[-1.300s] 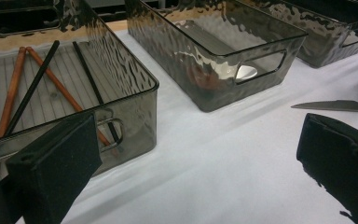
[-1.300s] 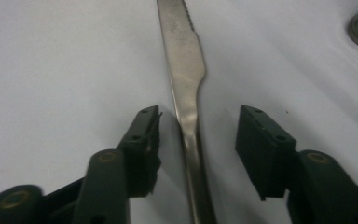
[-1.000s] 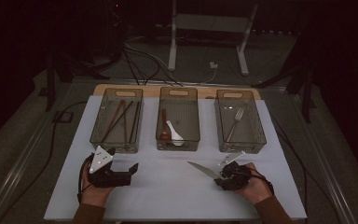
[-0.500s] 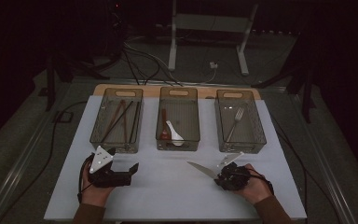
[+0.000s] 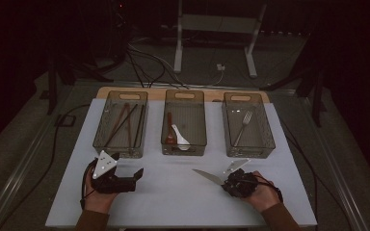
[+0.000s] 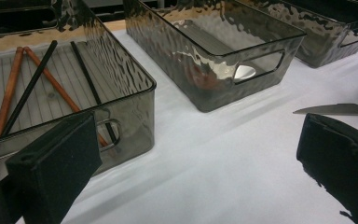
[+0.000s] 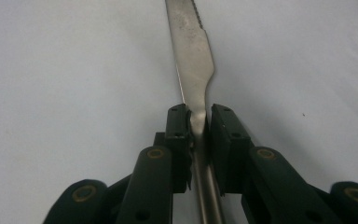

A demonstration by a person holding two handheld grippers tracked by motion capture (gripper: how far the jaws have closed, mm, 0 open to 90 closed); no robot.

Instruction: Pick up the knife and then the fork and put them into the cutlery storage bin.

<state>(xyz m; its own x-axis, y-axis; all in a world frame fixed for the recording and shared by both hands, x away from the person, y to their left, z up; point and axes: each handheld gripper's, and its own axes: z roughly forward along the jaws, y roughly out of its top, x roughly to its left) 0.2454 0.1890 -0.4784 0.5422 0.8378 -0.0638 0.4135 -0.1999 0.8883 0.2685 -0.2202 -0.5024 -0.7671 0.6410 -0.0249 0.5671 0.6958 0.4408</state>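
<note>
Right claw point(image 7: 199, 122): jaws have just been closing, now clamped on the knife point(image 7: 193, 56) at the neck where the blade meets the handle. Blade runs straight ahead of the claw tips, flat over the white desk point(image 7: 65, 70); handle passes back between the jaws toward the hand. High view: right claw point(image 5: 227, 181) is at the near right of the desk, knife point(image 5: 207, 176) sticks out of it to the left, tip pointing toward the left claw point(image 5: 134, 174) and well short of it.

Left claw: jaws wide apart, nothing between the pads point(image 6: 60, 168). It sits low on the desk. In the left gripper view, the knife tip point(image 6: 331, 109) shows just above its right-hand jaw, farther off.

Beyond both claws, three clear bins in a row. Left bin point(image 5: 100, 130), just ahead of the left claw, holds chopsticks point(image 5: 125, 124). Middle bin point(image 5: 203, 120) holds spoons point(image 5: 176, 135). Right bin point(image 5: 265, 125), ahead of the right claw, holds a fork point(image 5: 243, 126). Knife is apart from all bins, on the near side of them.
</note>
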